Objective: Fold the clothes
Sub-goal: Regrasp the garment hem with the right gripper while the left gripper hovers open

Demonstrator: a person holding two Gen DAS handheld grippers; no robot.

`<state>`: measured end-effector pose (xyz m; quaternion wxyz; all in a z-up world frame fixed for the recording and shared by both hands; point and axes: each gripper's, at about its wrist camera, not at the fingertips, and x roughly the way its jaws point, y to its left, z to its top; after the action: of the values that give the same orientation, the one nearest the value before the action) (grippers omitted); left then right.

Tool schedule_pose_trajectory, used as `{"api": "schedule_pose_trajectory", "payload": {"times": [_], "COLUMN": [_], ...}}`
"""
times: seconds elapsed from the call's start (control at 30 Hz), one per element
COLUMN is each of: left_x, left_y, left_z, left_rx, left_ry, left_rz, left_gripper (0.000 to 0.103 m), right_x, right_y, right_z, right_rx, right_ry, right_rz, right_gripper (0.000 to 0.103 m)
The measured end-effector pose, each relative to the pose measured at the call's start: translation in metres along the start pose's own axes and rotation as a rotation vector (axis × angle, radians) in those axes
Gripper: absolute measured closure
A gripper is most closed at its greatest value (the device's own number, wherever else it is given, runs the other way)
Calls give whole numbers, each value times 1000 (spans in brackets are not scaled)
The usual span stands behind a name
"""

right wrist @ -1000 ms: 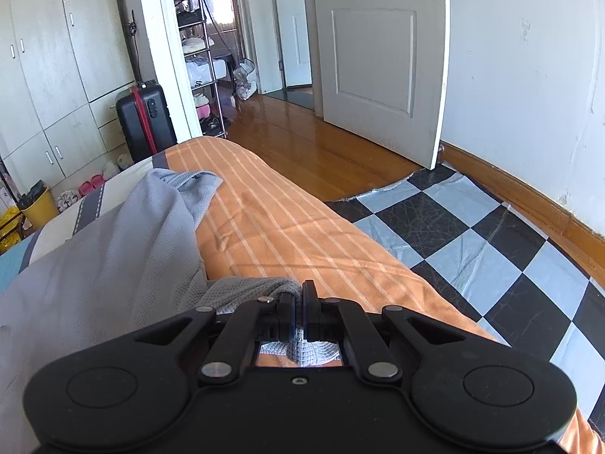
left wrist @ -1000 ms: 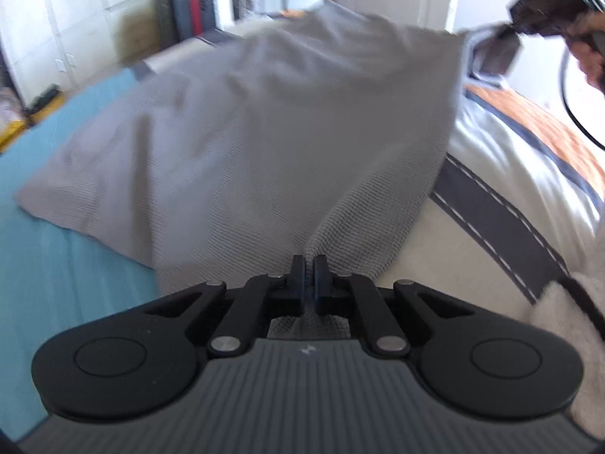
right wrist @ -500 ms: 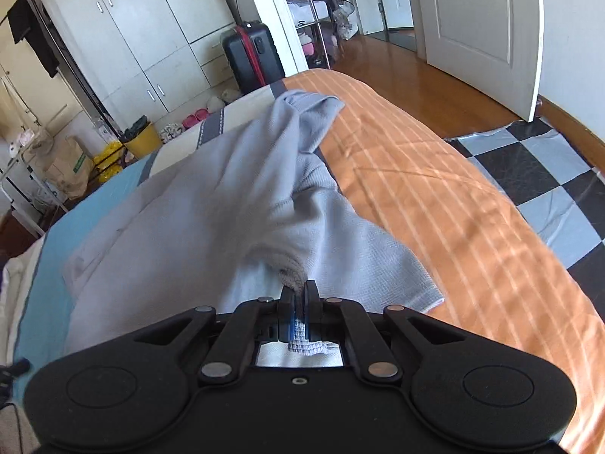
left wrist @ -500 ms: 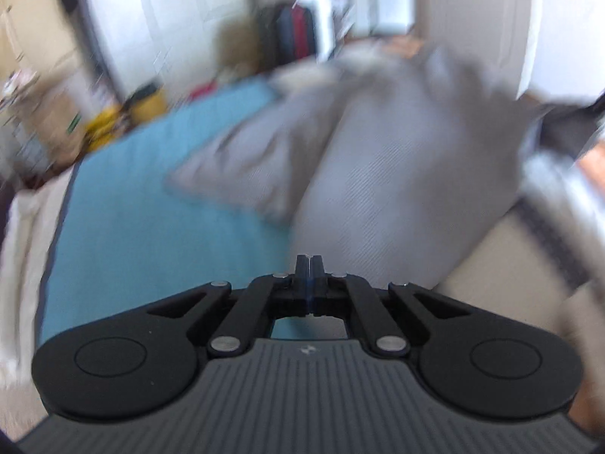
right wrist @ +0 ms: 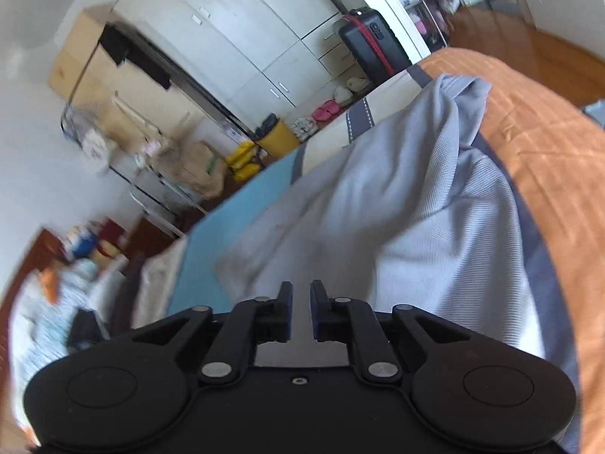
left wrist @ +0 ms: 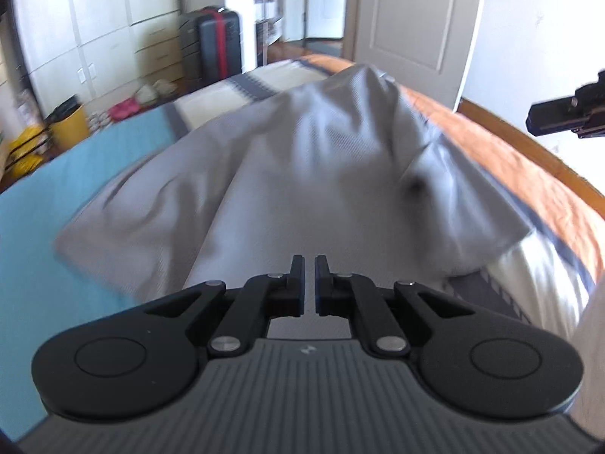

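Left wrist: our left gripper (left wrist: 309,265) and right gripper (right wrist: 301,291) narrowly parted, empty; grey knit top (left wrist: 302,189) rumpled on bed (left wrist: 56,196), folding unfinished.

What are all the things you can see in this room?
Garment: one, grey, spread on the bed.
Bedcover: one, with blue, cream and orange bands, under the garment.
Suitcase: one, black with red strap, by the wardrobe.
Wardrobe: one, white, at the far wall.
Bucket: one, yellow, on the floor.
Door: one, white, open.
Left gripper: black, slightly open, empty.
Right gripper: black, slightly open, empty.
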<state>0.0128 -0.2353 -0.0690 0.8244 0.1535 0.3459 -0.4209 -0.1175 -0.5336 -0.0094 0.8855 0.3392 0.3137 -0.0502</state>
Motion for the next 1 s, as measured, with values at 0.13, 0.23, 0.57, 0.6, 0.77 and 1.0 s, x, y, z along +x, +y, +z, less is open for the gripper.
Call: {"api": "schedule_pose_trajectory", "payload": {"times": [0.13,0.23,0.57,0.6,0.77,1.0], "left_x": [39,65,51,48,55,76], "left_y": [-10,-8,107,126,205,260], "left_z": [18,14,8,12,10,-27], "left_rx": [43,21,-259,-286,-296,-462], "left_ry": [-15,-14,97,97,105,66], "left_rz": [-40,-56,131,155,250,269], "left_gripper": [85,81,71,70,51,51], "right_x": [10,36,108,111,145,138], "right_y": [-15,-32,-101,-104,-102,-43], "right_z": [26,46,59,60,63,62], "right_rx": [88,74,-54,-56,-79,-309], "right_ry": [-32,-48,-97,-101,-32,-132], "right_rz": [-26,-181,-394,-384,-415,-687], "right_gripper": [66,64,62,60,60,101]}}
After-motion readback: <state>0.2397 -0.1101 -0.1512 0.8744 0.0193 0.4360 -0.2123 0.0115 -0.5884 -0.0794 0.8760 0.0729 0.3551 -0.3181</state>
